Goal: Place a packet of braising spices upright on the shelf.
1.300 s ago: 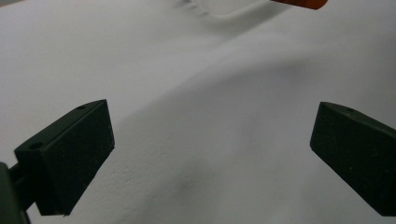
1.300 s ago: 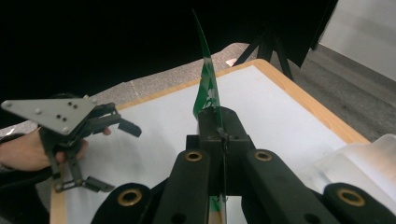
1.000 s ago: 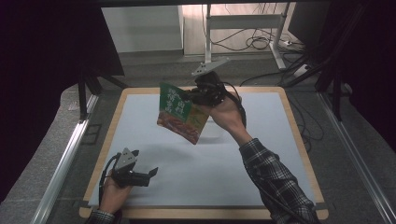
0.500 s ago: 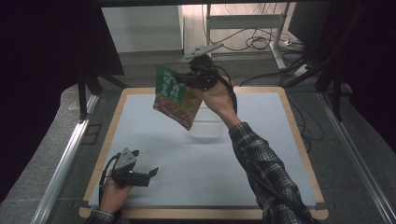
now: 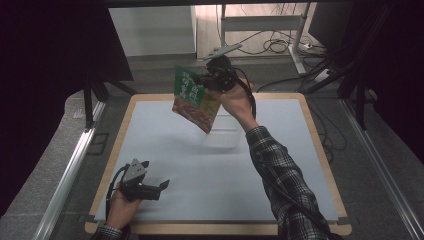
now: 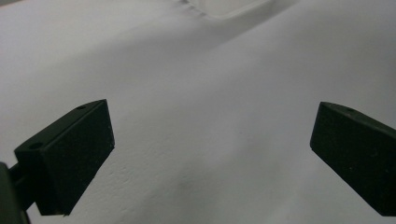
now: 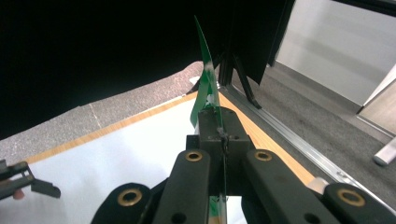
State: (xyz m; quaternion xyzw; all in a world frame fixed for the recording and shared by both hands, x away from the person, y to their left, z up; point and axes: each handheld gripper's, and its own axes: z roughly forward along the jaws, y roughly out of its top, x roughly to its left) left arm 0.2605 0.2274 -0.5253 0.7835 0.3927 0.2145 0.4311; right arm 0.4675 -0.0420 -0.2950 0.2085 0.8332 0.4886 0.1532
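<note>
Green food packet [image 5: 194,98] hangs above the table's [image 5: 300,165] far edge, pinched by the right gripper [image 5: 212,80]; its own view shows the packet edge-on between pressed jaws. Left gripper [image 5: 150,189] rests near-left, jaws spread wide over bare white surface.

White mat [image 6: 196,93] spread beneath and between the jaws of the left gripper [image 6: 210,154], faintly creased far ahead of them. Clear shallow tray [image 6: 233,7] lying on the mat well beyond those jaws; from the high view, tray [image 5: 225,137] on the mat below and nearer than the jaws of the right gripper [image 5: 202,82]. Wooden table rim [image 7: 130,119] past the right gripper [image 7: 219,135] jaws, grey floor [image 7: 70,126] just outside it. Aluminium rail [image 7: 289,140] off to the right of those jaws. Black curtain [image 7: 93,46] beyond, up and left. Cables [image 5: 280,45] on the floor farther out than the raised jaws.
</note>
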